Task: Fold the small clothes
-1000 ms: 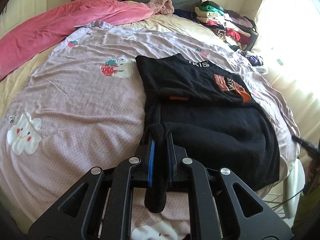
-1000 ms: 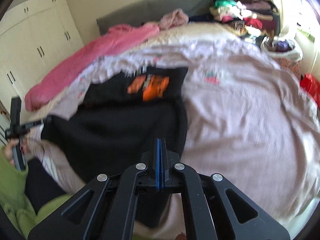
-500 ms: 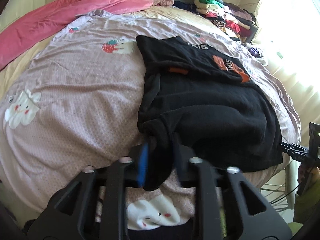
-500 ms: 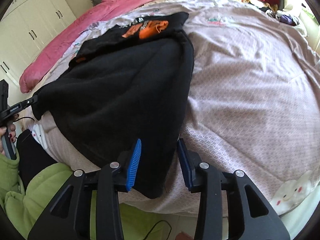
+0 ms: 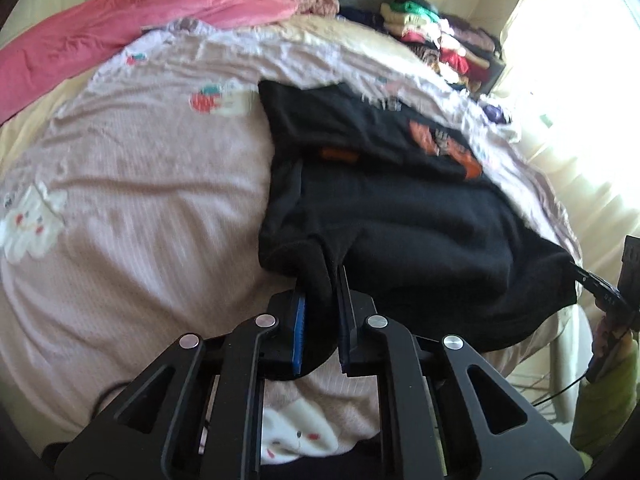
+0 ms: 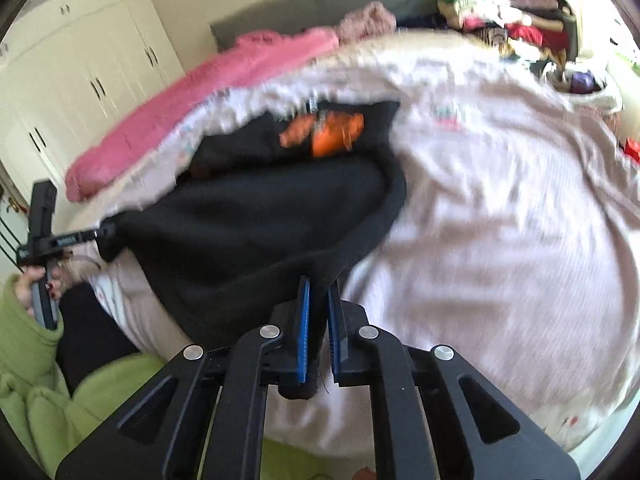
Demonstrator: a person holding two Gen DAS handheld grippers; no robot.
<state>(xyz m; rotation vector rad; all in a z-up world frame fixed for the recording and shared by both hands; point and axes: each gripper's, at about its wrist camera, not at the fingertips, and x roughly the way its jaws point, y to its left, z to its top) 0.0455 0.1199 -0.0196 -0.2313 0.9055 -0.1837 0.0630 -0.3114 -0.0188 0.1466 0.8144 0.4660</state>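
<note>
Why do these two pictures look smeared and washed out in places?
Left wrist view: window glare bleaches the right side, mild blur. Right wrist view: heavy motion smear over the black garment and bedspread. Both curve from the fisheye lens.

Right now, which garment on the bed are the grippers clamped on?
The black garment with the orange print; both grippers pinch its near hem. The pink garment lies untouched at the far side.

motion-blurred orange print (image 6: pixel 324 136), blurred clothes pile (image 5: pixel 444 40) too small
</note>
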